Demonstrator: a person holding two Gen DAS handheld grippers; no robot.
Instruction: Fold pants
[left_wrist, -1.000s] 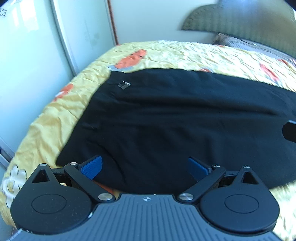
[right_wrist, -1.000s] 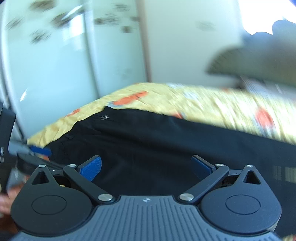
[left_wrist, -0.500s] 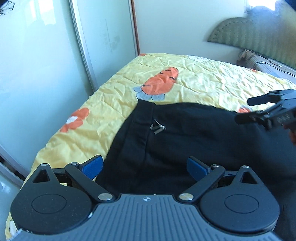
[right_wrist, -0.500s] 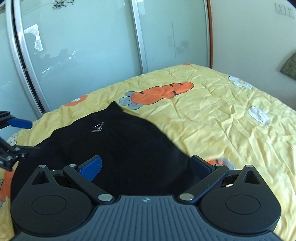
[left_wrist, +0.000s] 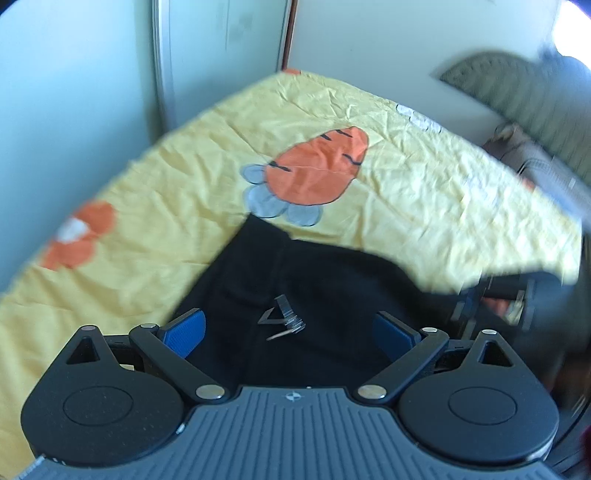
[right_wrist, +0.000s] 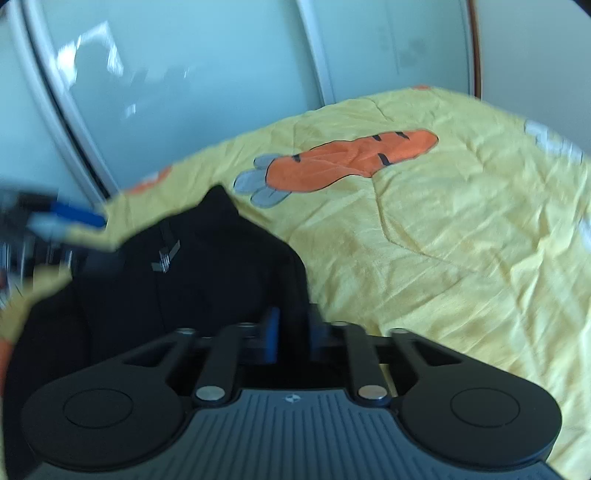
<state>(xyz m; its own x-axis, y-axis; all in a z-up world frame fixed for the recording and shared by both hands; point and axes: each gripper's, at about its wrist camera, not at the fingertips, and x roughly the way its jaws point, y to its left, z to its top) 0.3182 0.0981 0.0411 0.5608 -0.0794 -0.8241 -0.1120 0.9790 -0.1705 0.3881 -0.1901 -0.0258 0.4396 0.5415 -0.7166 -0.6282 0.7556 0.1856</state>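
Note:
Black pants (left_wrist: 332, 280) lie on a yellow bedsheet (left_wrist: 424, 177), waistband end nearest, with a small grey logo (left_wrist: 282, 319) showing. My left gripper (left_wrist: 290, 330) hovers open over that logo, both blue pads apart and nothing pinched. In the right wrist view the pants (right_wrist: 203, 288) fill the lower left. My right gripper (right_wrist: 291, 332) has its jaws closing tight at the pants' right edge, with black fabric between the pads. Each gripper shows blurred in the other's view: the right gripper (left_wrist: 495, 295) and the left gripper (right_wrist: 62, 218).
The sheet carries orange carrot prints (right_wrist: 351, 158). Sliding glass wardrobe doors (right_wrist: 184, 85) stand close along the bed's far side. A wall, a green headboard (left_wrist: 517, 85) and a pillow (left_wrist: 546, 173) are at the right.
Both grippers have swung along the pants to the waistband end. The right gripper's jaws went from wide open to closed on the pants' edge. The left gripper stayed open.

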